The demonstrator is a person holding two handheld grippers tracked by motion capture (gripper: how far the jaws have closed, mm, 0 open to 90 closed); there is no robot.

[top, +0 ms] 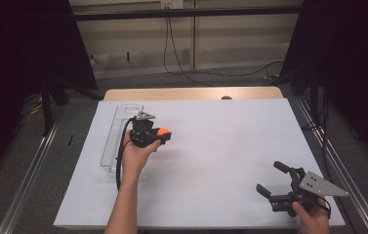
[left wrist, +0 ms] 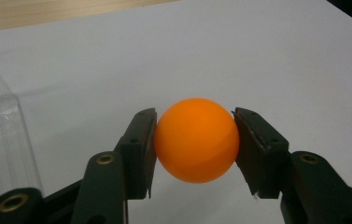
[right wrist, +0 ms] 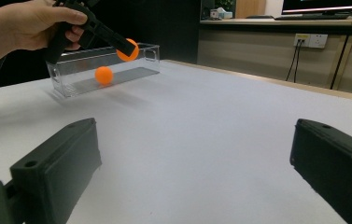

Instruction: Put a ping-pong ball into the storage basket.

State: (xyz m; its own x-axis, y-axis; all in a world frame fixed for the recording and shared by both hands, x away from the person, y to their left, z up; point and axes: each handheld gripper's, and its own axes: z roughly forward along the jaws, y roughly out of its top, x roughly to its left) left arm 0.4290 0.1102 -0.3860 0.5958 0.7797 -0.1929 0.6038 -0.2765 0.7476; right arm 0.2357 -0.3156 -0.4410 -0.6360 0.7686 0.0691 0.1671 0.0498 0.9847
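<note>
The left gripper (top: 164,135) is raised, jaws clamped. The right gripper (top: 275,179) rests low, jaws spread wide.

On the worktop (top: 211,146) we see a long box (top: 115,139) lying along the left side, running from near to far. The left claw (top: 163,133) hangs just to the right of the box, above the sheet, with a ball (left wrist: 196,140) between its two jaws, touching both. In the right gripper view a second ball (right wrist: 103,74) lies inside the box, on its floor, below and to the left of the held one. The right claw (top: 275,178) sits well apart, at the near right corner of the worktop, in front of everything else.
</note>
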